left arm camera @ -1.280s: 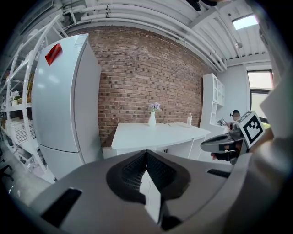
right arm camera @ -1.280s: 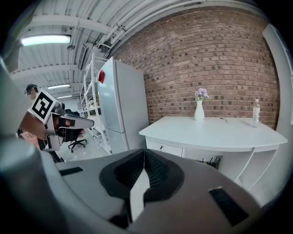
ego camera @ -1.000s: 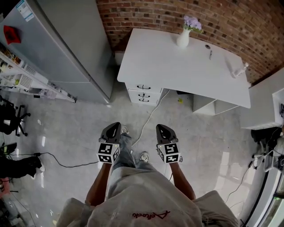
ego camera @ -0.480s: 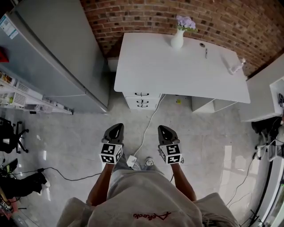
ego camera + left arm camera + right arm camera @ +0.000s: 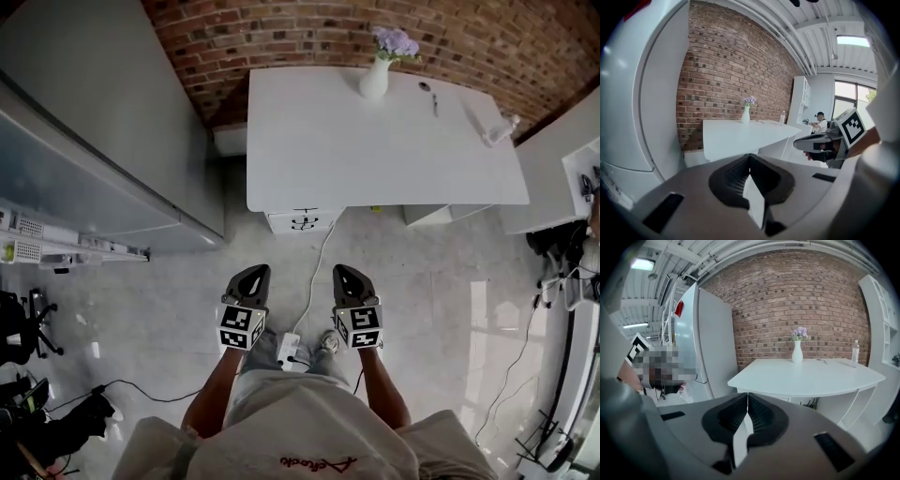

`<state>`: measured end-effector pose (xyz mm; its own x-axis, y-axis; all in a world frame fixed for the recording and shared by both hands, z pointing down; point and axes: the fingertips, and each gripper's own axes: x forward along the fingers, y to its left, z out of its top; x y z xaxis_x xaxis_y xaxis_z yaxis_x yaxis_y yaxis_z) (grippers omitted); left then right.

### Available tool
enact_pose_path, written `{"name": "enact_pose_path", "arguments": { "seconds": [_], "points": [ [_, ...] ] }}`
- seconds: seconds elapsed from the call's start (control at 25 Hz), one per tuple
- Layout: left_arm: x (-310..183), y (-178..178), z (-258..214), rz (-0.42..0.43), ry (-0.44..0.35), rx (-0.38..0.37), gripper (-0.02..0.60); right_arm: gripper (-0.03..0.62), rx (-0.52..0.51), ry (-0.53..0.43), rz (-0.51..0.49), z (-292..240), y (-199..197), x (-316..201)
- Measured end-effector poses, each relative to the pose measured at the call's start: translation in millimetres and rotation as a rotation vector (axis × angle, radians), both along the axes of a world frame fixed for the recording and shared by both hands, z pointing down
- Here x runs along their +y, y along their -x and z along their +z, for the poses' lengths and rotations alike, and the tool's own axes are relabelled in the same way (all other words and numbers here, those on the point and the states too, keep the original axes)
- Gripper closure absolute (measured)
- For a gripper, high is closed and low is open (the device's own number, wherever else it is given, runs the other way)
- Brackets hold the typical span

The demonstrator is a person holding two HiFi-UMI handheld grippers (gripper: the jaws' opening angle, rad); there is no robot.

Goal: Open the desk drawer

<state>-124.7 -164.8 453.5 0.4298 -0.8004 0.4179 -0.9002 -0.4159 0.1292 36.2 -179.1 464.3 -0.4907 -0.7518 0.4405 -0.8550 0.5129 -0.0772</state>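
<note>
Nearest, at the foot of the head view: a pale shirt, two bare forearms, one claw in each hand. Left claw shut tight, pads pressed flat together in the left gripper view, nothing caught between them. Right claw likewise closed to a thin seam, empty. Both held side by side above the grey floor, tipped a little downward, noses toward the bench.

Just below the claws, on the floor: a white power strip, with a white cable running away toward the bench's underside.

Further on, well apart from either claw and touched by neither: the desk drawer, in a white stack tucked under the left end of the bench. Straight ahead, roughly on the line between the two claws. Not pulled out; front facing back toward the claws, two dark handles showing one above the other, the upper one half under the bench's edge. Long axis of the front and of each handle side to side, parallel with the bench's near edge.

Toward the far edge of the benchtop: a white vase of purple flowers, upright; right of it a small dark slim item; near the right end, a clear bottle, also upright.

Left of the bench, a tall grey refrigerator. Beyond everything, a red brick wall.
</note>
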Motion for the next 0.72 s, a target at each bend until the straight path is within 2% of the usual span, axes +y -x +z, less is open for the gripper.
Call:
{"name": "enact_pose_path", "arguments": {
  "seconds": [0.2,0.4,0.72],
  "points": [
    [-7,1,17,0.021,0.012,-0.020,0.571,0.576,0.001,0.012,-0.016,16,6,-2],
    [-9,-10,36,0.027,0.022,-0.016,0.571,0.577,0.014,0.034,-0.020,41,-8,-2],
    [6,-4,103,0.040,0.102,0.001,0.571,0.577,0.025,0.131,-0.010,113,-2,20]
  ]
}}
